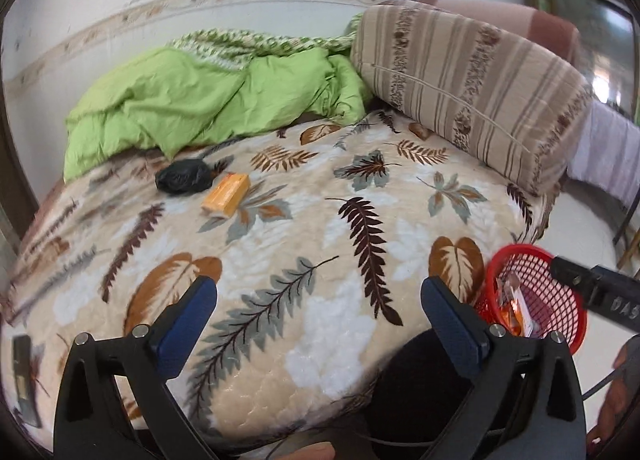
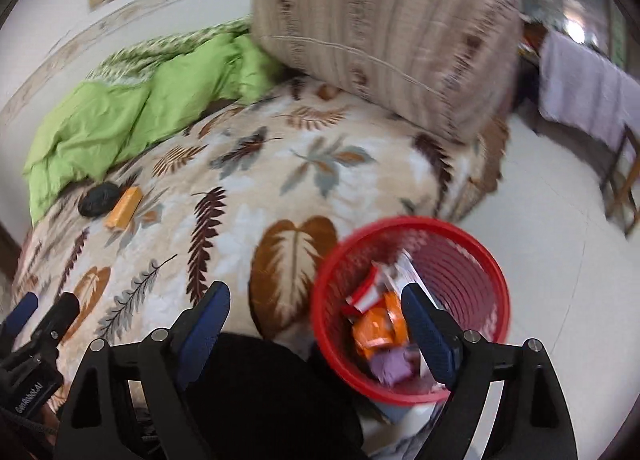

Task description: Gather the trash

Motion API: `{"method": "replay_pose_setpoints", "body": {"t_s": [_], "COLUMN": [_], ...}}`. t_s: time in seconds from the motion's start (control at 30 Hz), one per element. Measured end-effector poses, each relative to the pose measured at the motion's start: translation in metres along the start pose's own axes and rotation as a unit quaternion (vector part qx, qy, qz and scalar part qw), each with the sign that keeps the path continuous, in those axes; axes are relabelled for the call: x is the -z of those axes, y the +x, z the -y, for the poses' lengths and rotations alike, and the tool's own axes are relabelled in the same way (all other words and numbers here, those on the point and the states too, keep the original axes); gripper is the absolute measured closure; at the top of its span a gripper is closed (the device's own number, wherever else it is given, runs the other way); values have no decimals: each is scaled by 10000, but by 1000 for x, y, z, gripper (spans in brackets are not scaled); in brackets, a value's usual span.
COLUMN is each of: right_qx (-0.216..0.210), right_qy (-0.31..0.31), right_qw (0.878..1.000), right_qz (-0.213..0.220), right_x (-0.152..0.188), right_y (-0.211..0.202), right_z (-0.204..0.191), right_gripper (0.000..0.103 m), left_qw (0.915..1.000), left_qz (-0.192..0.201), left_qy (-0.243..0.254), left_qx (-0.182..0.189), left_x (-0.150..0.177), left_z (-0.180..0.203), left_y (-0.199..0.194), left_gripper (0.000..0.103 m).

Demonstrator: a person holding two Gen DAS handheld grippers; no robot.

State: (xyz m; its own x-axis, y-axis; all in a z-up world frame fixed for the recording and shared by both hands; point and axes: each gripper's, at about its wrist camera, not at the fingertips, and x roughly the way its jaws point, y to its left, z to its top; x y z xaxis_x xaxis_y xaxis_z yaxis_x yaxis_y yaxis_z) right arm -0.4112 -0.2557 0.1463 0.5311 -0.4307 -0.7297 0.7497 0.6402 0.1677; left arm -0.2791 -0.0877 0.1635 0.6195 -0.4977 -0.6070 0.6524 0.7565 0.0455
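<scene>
**Bed ahead, both grippers empty**

Leaf-print blanket covers the bed in front of you, with a green quilt and striped cushion at its far side. Your left gripper has its jaws spread wide, nothing between them; the orange packet and black bag lie touching, well beyond and left of the jaws. Your right gripper is also spread and empty, with the red bin of wrappers behind its right finger, beside the bed.
</scene>
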Motion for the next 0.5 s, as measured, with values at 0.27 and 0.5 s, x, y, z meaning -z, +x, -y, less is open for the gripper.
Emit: {"method": "replay_pose_setpoints", "body": {"t_s": [0.27, 0.5], "right_qx": [568, 694], "right_qy": [414, 339], "right_qw": [9954, 9940], "right_qz": [657, 773], "right_x": [5, 7], "right_y": [-42, -50], "right_z": [22, 21], "right_gripper": [9, 9], "left_qw": [9984, 9978], "left_qz": [37, 46], "left_qy": [464, 526], "left_qx": [-334, -393], "left_x": [0, 1], "left_z": [22, 23], "left_y": [-18, -21], "left_gripper": [0, 0]}}
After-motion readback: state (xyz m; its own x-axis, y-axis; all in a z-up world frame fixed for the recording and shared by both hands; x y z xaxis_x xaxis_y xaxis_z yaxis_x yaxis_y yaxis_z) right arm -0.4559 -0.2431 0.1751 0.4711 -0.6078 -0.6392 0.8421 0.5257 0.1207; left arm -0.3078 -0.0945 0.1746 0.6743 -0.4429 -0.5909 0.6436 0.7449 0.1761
